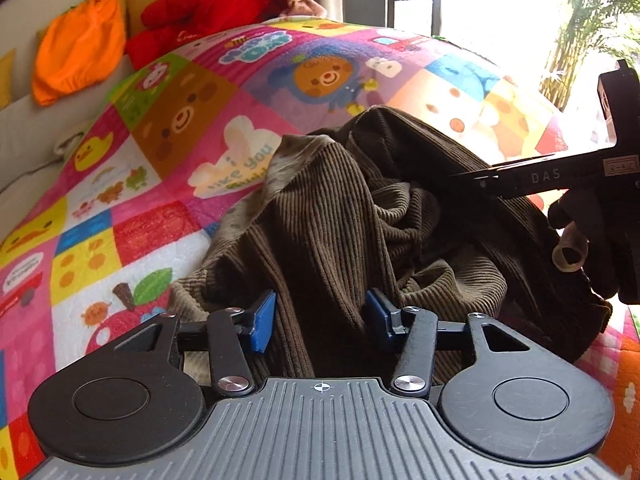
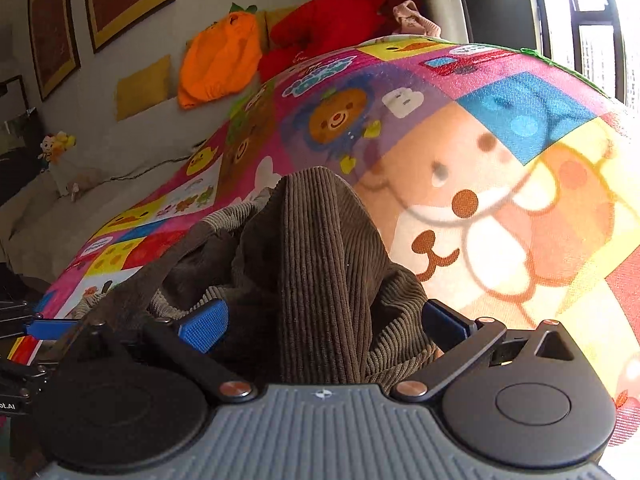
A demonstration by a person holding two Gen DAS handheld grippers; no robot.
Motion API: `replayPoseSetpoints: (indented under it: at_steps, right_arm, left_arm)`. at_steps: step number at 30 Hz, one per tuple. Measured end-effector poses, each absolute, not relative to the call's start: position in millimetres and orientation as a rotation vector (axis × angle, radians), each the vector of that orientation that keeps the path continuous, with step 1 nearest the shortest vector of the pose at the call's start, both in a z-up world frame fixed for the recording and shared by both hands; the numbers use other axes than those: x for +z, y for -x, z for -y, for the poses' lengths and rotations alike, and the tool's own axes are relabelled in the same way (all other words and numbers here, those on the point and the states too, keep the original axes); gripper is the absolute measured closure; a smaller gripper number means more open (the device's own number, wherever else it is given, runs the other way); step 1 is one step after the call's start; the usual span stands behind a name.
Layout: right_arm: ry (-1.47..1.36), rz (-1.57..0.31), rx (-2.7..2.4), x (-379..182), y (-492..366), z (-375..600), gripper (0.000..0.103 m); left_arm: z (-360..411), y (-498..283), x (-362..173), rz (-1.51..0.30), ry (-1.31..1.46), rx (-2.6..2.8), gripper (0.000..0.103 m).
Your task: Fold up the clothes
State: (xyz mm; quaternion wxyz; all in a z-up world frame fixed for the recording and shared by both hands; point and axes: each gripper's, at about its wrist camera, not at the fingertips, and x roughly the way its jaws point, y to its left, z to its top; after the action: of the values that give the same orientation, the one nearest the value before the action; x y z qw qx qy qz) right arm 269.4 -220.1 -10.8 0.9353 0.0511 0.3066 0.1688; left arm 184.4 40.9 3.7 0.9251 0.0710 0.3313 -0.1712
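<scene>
Left wrist view: brown corduroy garment (image 1: 360, 220) lies crumpled on the patchwork play mat (image 1: 140, 184), bunched toward the mat's near edge, right of centre; a ridge of it runs straight forward between the blue pads (image 1: 262, 322) of the left gripper (image 1: 320, 320); jaws part-way apart, cloth fills the gap, but I cannot tell whether the pads pinch it or only flank it; the ridge's long axis runs away from the camera toward the mat's far edge; the right gripper (image 1: 472, 178) comes in from the right edge, its thin fingers lying over the garment's upper right fold, gloved hand (image 1: 580, 240) behind it; whether those fingers clamp cloth is not readable here; orange pumpkin cushion (image 1: 80, 48) and red cushion (image 1: 224, 8) sit beyond the mat's far-left corner, well apart from the work.

Right wrist view: same garment (image 2: 312, 264), a tall ridge of corduroy rising between this gripper's pads (image 2: 204, 324); right gripper (image 2: 324, 324) jaws wide, cloth loose in the gap, touching neither pad that I can see; this view shows the jaw spacing the left view hides; the left gripper shows only as a blue finger at the left edge, so the left view alone gives its state.

Judgement: both grippers are at the garment; the next move hinges on closing on the ridge and pulling along its long axis to spread it flat.
</scene>
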Motion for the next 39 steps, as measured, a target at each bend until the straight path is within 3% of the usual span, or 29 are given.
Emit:
replayPoseSetpoints:
  at_steps: [3,5,7,10,16,18,20,21,26,28,30,32,35,37,38,39]
  right_arm:
    - [-0.098,-0.682,0.367,-26,-274,219,0.0]
    - [-0.144,-0.748,0.379,-36,-275,219,0.0]
    - [-0.158,-0.767,0.38,-41,-273,217,0.0]
    - [-0.123,-0.802,0.39,-38,-272,212,0.0]
    - [-0.054,-0.778,0.411,-37,-261,208,0.0]
    - [-0.045,-0.747,0.396,-33,-255,210,0.0]
    - [-0.029,-0.708,0.381,-28,-248,212,0.0]
    - [-0.002,-0.694,0.372,-26,-246,211,0.0]
    - [0.052,-0.71,0.345,-30,-244,208,0.0]
    - [0.045,-0.717,0.337,-31,-243,208,0.0]
    - [0.044,-0.717,0.333,-33,-243,207,0.001]
    - [0.05,-0.71,0.332,-33,-239,208,0.003]
    - [0.093,-0.669,0.356,-29,-229,208,0.019]
    - [0.147,-0.64,0.392,-25,-223,204,0.048]
    - [0.188,-0.634,0.409,-23,-221,200,0.055]
    - [0.22,-0.632,0.419,-21,-222,196,0.071]
  left_arm:
    - [-39,-187,4,-0.689,-0.169,-0.352,0.067]
    - [-38,-190,6,-0.683,-0.198,-0.347,0.084]
    - [-42,-196,13,-0.667,-0.235,-0.331,0.094]
    - [-64,-215,33,-0.607,-0.294,-0.21,0.101]
    - [-140,-258,71,-0.531,-0.268,0.115,0.101]
    - [-151,-248,84,-0.547,-0.145,0.044,0.091]
    - [-138,-224,86,-0.595,-0.039,-0.13,0.045]
    - [-125,-213,82,-0.617,-0.017,-0.206,0.037]
    - [-55,-172,42,-0.7,-0.147,-0.387,0.011]
    - [-30,-158,25,-0.724,-0.23,-0.424,0.01]
    - [-8,-146,8,-0.742,-0.314,-0.453,0.019]
    - [-13,-151,2,-0.74,-0.36,-0.427,0.087]
    - [-35,-167,8,-0.723,-0.352,-0.342,0.097]
    - [-53,-178,15,-0.708,-0.336,-0.279,0.098]
    - [-60,-183,18,-0.694,-0.339,-0.246,0.099]
    - [-66,-186,23,-0.67,-0.364,-0.21,0.099]
